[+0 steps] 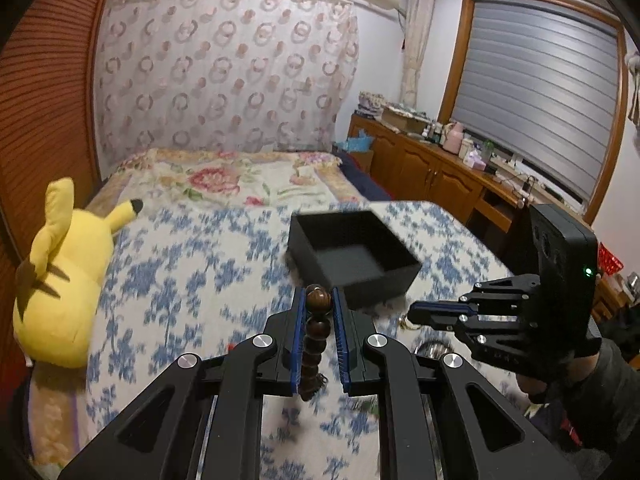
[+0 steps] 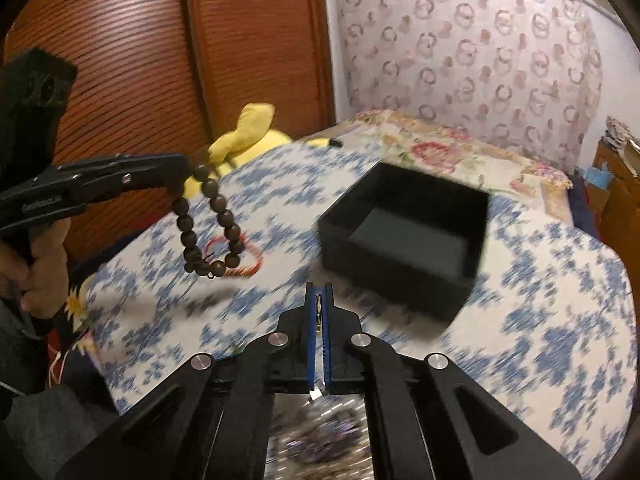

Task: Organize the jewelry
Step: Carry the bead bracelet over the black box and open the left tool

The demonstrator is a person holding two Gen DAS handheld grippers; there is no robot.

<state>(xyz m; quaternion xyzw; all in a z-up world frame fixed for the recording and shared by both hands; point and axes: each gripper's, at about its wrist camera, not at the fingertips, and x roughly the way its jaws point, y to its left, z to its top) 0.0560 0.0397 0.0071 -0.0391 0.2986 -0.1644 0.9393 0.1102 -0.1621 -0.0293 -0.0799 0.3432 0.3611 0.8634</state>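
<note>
Left wrist view: left gripper [image 1: 319,300] clamps a bead bracelet [image 1: 316,336], which hangs lengthwise between the pads; box [image 1: 354,258] lies just ahead and slightly right, open top unobstructed. Right wrist view: right gripper [image 2: 319,308], nearly closed, pinches a small metallic piece [image 2: 319,312]; box ahead-right, red band [image 2: 236,256] on the cloth [image 2: 540,320] to the left

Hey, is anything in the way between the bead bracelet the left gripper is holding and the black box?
Nothing visible is. The brown bead bracelet hangs from the left gripper above the patterned cloth, and the open black box sits beyond it with its top uncovered. A red bracelet lies on the cloth below, not blocking the path.
</note>
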